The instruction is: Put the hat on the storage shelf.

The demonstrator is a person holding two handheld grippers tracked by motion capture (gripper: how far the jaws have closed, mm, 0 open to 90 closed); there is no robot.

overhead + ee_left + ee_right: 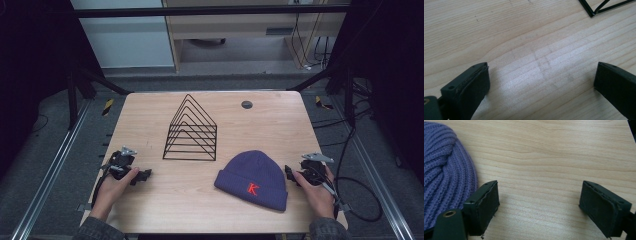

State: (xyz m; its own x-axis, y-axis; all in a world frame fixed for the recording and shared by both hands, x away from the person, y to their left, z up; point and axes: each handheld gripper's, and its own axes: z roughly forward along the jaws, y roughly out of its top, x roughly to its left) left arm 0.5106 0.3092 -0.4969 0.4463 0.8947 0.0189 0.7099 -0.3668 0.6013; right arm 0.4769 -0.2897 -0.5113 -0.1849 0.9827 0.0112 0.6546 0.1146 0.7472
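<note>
The purple beanie point(253, 179) lay flat near the table's point(150, 210) front right corner, its long axis running from the crown toward the folded cuff at the front edge. The right gripper point(290, 175) sat just beside its right side, jaws wide apart over bare wood and holding nothing, the knit close by one jaw. The left gripper point(145, 175), also spread wide and empty, rested near the left edge, well apart from the beanie, with the wire rack point(191, 131) behind. The right hand was plainly nearer.
</note>
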